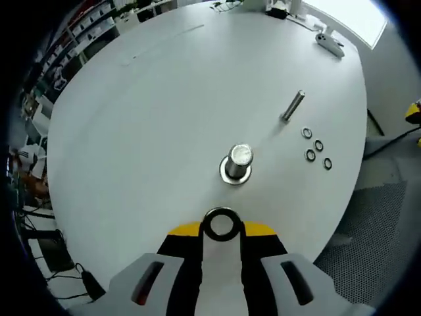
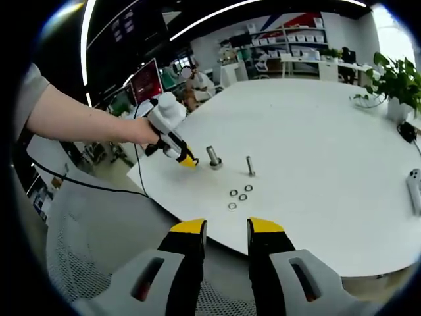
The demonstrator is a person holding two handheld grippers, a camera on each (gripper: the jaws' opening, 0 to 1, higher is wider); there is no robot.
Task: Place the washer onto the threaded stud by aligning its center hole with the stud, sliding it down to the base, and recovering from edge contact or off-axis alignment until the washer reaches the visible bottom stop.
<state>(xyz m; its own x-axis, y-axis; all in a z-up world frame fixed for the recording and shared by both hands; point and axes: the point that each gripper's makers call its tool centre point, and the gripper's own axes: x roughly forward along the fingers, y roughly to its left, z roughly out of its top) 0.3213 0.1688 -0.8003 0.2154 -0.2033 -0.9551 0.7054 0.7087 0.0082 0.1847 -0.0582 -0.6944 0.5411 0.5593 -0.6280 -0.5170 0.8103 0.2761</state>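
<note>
One washer (image 1: pixel 221 224) is pinched by its rim at the tips of the left gripper (image 1: pixel 221 232), held edge-on so the round hole faces the camera. It is judged light, stiff and hard, a thin metal ring with a smooth, likely slippery face; the grip is best kept on the outer rim, leaving the hole free. A slight tilt would probably catch it on the threads. It looks silver-grey, shiny, with a dark bore.

Ahead of it, near but apart, the stud (image 1: pixel 237 163) stands upright on the white table (image 1: pixel 151 112), with a wide collar at its base and nothing yet slid on. Four spare washers (image 1: pixel 316 151) lie flat in a cluster further off, beside a second stud (image 1: pixel 293 106) that stands on the table.

In the right gripper view, the right gripper (image 2: pixel 227 229) is seen with a narrow gap between its tips and nothing between them, hanging off the table (image 2: pixel 316 131) edge, well apart from the stud (image 2: pixel 214 157). The left gripper (image 2: pixel 186 160) is seen just beside that stud.
</note>
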